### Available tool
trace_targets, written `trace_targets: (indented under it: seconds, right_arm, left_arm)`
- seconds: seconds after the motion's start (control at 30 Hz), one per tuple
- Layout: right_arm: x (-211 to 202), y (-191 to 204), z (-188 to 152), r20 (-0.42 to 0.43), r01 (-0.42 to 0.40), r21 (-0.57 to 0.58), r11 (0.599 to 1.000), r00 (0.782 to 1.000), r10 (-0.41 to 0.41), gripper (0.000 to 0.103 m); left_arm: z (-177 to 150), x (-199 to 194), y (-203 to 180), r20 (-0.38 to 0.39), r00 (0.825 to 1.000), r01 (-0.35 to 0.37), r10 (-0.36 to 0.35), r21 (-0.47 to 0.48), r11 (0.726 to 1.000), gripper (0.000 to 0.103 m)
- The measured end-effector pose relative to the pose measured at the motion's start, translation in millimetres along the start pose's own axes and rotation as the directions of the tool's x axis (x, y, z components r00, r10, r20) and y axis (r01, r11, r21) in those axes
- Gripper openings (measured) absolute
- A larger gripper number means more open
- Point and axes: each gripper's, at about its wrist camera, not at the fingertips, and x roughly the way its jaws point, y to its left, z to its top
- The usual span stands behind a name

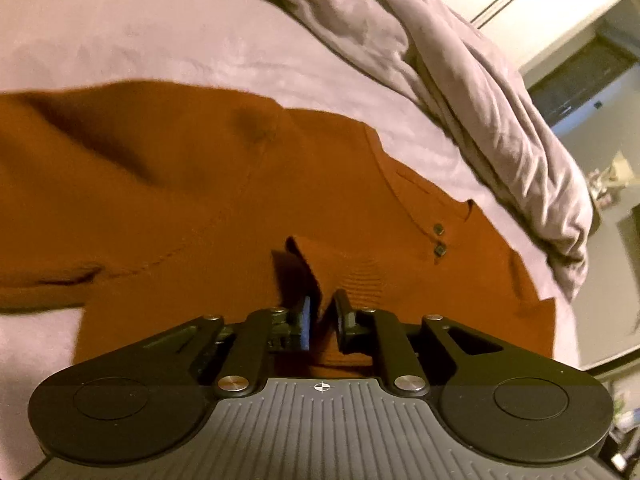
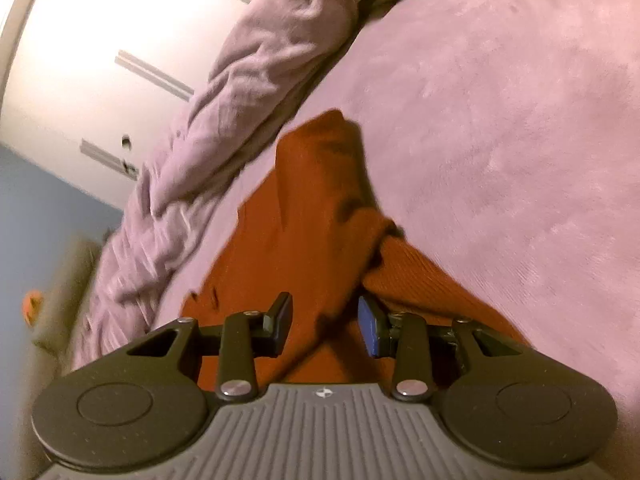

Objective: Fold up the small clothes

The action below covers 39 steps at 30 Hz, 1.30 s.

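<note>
Fold barely begun: shirt mostly flat on bed. Left tool pinching a fold, right tool clamped on bunched sleeve.

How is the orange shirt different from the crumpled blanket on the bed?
The orange shirt is rust-coloured; the crumpled blanket is pale lilac. The shirt has small dark buttons; the blanket shows none. The shirt lies spread in the middle of the bed; the blanket is bunched along the bed's edge. Both are soft cloth on the same bed.
</note>
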Motion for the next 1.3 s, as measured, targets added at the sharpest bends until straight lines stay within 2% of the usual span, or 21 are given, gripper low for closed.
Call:
trace_targets:
  seconds: [0.1, 0.13, 0.17, 0.27, 0.4, 0.5, 0.67, 0.77, 0.83, 0.9, 1.0, 1.1, 1.17, 1.2, 1.23, 1.27, 1.3]
  right_arm:
    - [6, -4, 7, 0.022, -0.020, 0.070, 0.997, 1.000, 0.019, 0.035]
    - [7, -5, 8, 0.028, -0.028, 0.084, 0.996, 0.999, 0.026, 0.035]
    - [8, -5, 10, 0.035, -0.035, 0.099, 0.994, 0.999, 0.032, 0.035]
    - [11, -9, 15, 0.058, -0.054, 0.141, 0.989, 0.997, 0.047, 0.035]
    - [11, -18, 25, 0.096, -0.067, 0.192, 0.979, 0.994, 0.049, 0.031]
    - [14, -21, 28, 0.087, -0.056, 0.196, 0.979, 0.995, 0.040, 0.027]
    - [21, -4, 23, 0.058, 0.002, 0.057, 0.998, 0.998, -0.006, 0.026]
    - [25, 2, 19, 0.057, 0.021, 0.021, 1.000, 0.998, -0.022, 0.026]
    - [26, 3, 20, 0.060, 0.028, 0.024, 0.999, 0.998, -0.029, 0.025]
    - [26, 7, 20, 0.061, 0.056, -0.004, 0.998, 0.997, -0.056, 0.009]
    - [26, 16, 15, 0.072, 0.122, -0.144, 0.982, 0.991, -0.113, 0.007]
    - [27, 20, 10, 0.067, 0.163, -0.227, 0.960, 0.986, -0.152, 0.007]
    - [25, 24, 9, 0.052, 0.174, -0.270, 0.947, 0.985, -0.166, 0.008]
    - [22, 26, 9, 0.045, 0.176, -0.285, 0.942, 0.984, -0.170, 0.008]
    - [18, 29, 8, 0.043, 0.184, -0.307, 0.934, 0.983, -0.180, 0.008]
    - [13, 33, 7, 0.044, 0.193, -0.330, 0.924, 0.981, -0.189, 0.010]
    - [6, 36, 4, 0.051, 0.203, -0.351, 0.914, 0.979, -0.197, 0.010]
  left_arm:
    - [5, 7, -1, -0.021, 0.999, 0.046, -0.047, -0.019, 0.999, 0.018]
    - [5, 8, -1, -0.023, 0.998, 0.057, -0.057, -0.006, 0.998, 0.008]
    - [3, 6, -2, -0.022, 0.998, 0.056, -0.056, 0.020, 0.998, 0.008]
    - [4, 0, -17, 0.033, 0.999, -0.003, -0.001, 0.126, 0.992, 0.007]
    - [15, -20, -21, 0.116, 0.993, 0.002, -0.018, 0.138, 0.990, 0.007]
    - [27, -36, -23, 0.181, 0.983, -0.014, -0.013, 0.149, 0.989, 0.007]
    - [38, -48, -11, 0.216, 0.976, -0.044, 0.014, 0.134, 0.990, 0.007]
    - [35, -45, 2, 0.199, 0.978, -0.085, 0.059, 0.122, 0.989, 0.006]
    - [33, -44, 13, 0.194, 0.978, -0.103, 0.081, 0.105, 0.989, 0.002]
    - [31, -42, 24, 0.195, 0.974, -0.131, 0.112, 0.087, 0.988, 0.001]
    - [29, -37, 38, 0.157, 0.981, -0.127, 0.116, 0.062, 0.990, 0.001]
    - [24, -37, 41, 0.128, 0.984, -0.129, 0.121, 0.053, 0.990, 0.002]
    - [22, -38, 39, 0.114, 0.989, -0.102, 0.094, 0.065, 0.993, 0.006]
    - [20, -39, 36, 0.111, 0.990, -0.094, 0.085, 0.078, 0.992, 0.011]
    - [19, -38, 34, 0.105, 0.992, -0.082, 0.073, 0.089, 0.993, 0.025]
    - [18, -37, 32, 0.093, 0.994, -0.068, 0.059, 0.096, 0.993, 0.033]
    - [17, -36, 30, 0.086, 0.995, -0.054, 0.046, 0.097, 0.994, 0.049]
